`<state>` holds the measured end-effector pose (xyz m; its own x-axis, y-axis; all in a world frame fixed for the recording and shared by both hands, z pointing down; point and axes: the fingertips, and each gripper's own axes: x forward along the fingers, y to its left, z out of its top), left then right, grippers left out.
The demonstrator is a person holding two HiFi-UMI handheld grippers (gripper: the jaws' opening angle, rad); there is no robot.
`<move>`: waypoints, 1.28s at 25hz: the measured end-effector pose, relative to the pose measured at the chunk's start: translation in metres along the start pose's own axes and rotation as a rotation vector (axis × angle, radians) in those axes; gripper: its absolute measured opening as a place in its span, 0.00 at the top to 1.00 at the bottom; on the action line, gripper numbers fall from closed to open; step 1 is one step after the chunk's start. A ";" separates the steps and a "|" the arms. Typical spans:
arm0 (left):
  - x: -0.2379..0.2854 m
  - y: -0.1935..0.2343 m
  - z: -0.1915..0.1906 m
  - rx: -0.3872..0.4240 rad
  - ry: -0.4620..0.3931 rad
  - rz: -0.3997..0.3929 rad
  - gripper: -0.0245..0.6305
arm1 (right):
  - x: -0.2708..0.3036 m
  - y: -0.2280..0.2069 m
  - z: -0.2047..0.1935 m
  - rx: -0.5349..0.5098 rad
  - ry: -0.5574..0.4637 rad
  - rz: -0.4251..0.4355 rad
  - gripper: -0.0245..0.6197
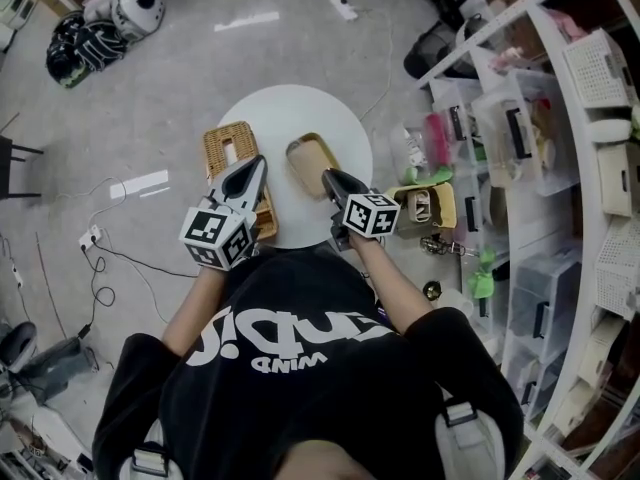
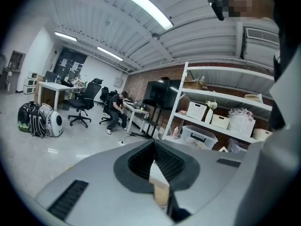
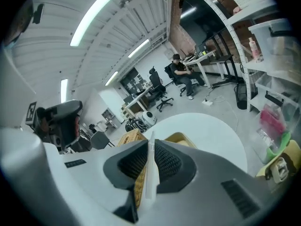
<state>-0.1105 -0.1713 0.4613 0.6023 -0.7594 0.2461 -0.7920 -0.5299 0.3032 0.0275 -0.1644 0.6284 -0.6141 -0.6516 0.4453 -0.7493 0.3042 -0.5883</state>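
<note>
Seemingly fingers of the right gripper [image 3: 150,142] clench a thin white strip [image 3: 148,178], likely light and floppy, best pinched flat; the left gripper [image 2: 154,142] is closed on nothing

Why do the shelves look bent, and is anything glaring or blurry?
Head view: the wide lens bows the white shelving into an arc; lights glare off the floor. Left gripper view: the ceiling strip light is blown out, the left tongs look soft. Right gripper view: dark corners, shelf upright curved.
</note>
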 end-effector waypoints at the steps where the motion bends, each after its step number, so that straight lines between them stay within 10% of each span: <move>1: 0.000 0.001 0.001 0.000 -0.004 0.001 0.96 | -0.002 0.008 0.007 -0.006 -0.016 0.015 0.90; 15: -0.003 0.001 0.026 0.031 -0.055 0.021 0.96 | -0.067 0.106 0.134 -0.322 -0.296 0.083 0.90; 32: -0.020 0.002 0.042 0.138 -0.112 0.066 0.96 | -0.110 0.118 0.142 -0.521 -0.426 -0.049 0.90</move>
<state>-0.1282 -0.1728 0.4180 0.5399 -0.8274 0.1547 -0.8402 -0.5186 0.1586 0.0422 -0.1550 0.4144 -0.5050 -0.8578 0.0954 -0.8610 0.4931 -0.1246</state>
